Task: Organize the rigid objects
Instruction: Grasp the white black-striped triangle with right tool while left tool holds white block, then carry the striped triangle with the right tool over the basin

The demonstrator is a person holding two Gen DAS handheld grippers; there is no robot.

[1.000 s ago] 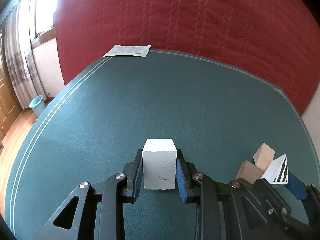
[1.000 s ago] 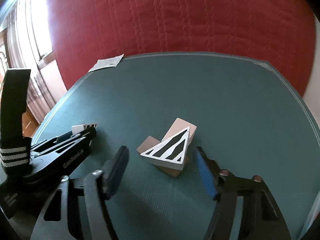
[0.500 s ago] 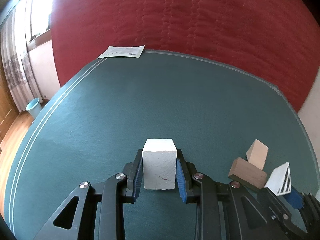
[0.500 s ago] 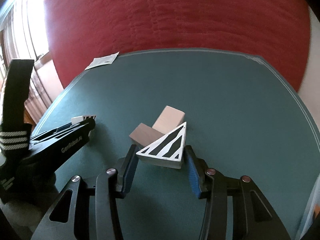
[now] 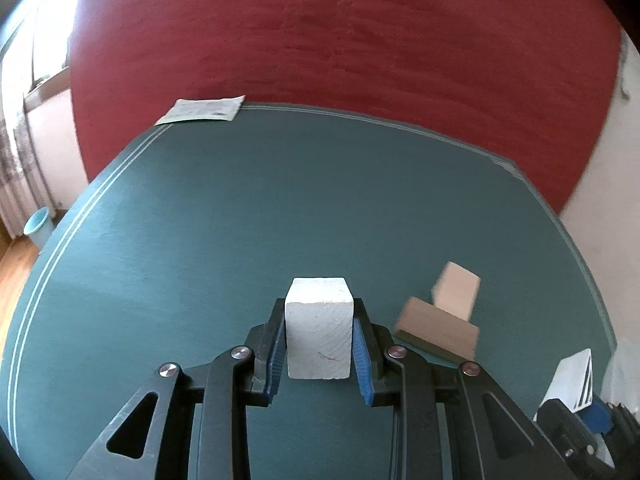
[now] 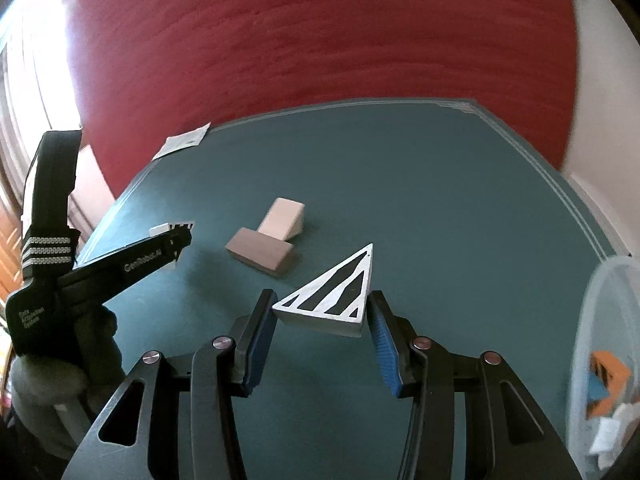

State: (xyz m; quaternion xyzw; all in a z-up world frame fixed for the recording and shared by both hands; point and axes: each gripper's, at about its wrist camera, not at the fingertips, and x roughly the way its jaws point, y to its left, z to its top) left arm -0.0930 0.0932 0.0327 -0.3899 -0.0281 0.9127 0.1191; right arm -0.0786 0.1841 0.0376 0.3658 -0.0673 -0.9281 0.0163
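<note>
Rightward, clear bin (image 6: 600, 300) — orange block (image 6: 610, 372), scraps

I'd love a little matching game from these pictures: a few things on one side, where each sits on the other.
Things:
1. white cube block
2. black-and-white striped triangular block
3. two plain wooden blocks
4. white paper slip

Places:
A. far edge of the green table
B. in the right gripper
C. lying loose mid-table
D. in the left gripper

Pairs: 1-D, 2-B, 3-C, 4-A
</note>
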